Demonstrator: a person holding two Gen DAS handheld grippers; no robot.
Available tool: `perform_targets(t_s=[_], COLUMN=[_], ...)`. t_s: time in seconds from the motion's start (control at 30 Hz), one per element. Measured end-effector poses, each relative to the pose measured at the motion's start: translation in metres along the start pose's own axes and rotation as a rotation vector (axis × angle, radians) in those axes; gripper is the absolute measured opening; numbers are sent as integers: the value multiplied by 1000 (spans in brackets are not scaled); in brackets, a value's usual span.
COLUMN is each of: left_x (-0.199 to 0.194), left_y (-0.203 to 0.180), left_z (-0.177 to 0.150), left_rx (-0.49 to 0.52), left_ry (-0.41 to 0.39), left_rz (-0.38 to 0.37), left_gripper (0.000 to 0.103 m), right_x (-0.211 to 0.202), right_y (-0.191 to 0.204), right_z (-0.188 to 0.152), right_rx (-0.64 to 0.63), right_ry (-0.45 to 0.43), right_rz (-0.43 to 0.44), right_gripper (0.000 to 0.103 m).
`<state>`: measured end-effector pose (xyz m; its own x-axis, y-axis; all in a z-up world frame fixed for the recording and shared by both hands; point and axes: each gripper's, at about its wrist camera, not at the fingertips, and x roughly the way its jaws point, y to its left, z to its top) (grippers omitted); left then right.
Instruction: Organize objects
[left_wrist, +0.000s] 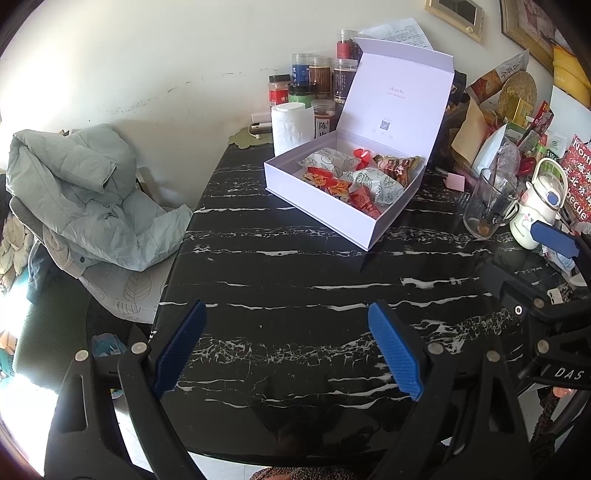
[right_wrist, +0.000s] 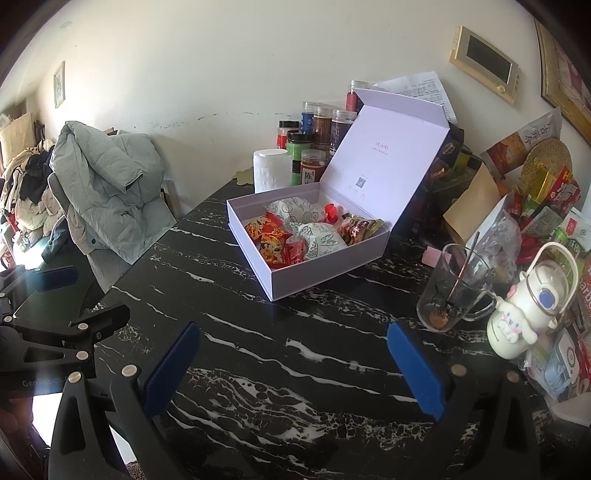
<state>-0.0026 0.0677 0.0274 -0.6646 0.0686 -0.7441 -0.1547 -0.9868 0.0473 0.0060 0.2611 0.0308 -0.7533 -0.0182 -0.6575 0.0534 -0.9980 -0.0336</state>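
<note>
Black marbled worktop (right_wrist: 258, 369) carries the open white box (right_wrist: 306, 273) of crinkly snack packets (right_wrist: 275, 242) against the jars (right_wrist: 317, 129); both grippers, left gripper (left_wrist: 288, 347) and right gripper (right_wrist: 295, 369), hover short of the box, jaws wide and empty; packets judged light, soft, slippery, so pinch mid-body; lid stiff card, push its top edge.

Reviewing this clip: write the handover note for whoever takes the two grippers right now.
Left gripper: open, nothing between its fingers, over the bare near part of the black table.
Right gripper: open, empty, beside the left one.
White box: mid-table, lid up, snack packets inside.
Done: as far as can be seen, packets are in the box and none lies loose on the bare tabletop.
Left: probably closing the lid. Glass mug and white bottle stand to the right of the box, so keep clear of them.
</note>
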Motion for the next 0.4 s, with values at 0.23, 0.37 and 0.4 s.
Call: perform_targets(t_s=[0.23, 0.37, 0.4], left_x=[0, -1, -1], left_y=[0, 0, -1], left_z=[0, -1, -1], left_rx=[-2, 0, 3], left_ry=[-9, -29, -31], left_rz=[-3, 9, 11], left_gripper=[89, 89, 89], right_x=[5, 7, 9], right_y=[-1, -2, -3], right_z=[-2, -3, -4], right_rx=[4, 9, 11], right_ry=[15, 22, 25], right_rz=[6, 8, 8], right_gripper=[102, 102, 102])
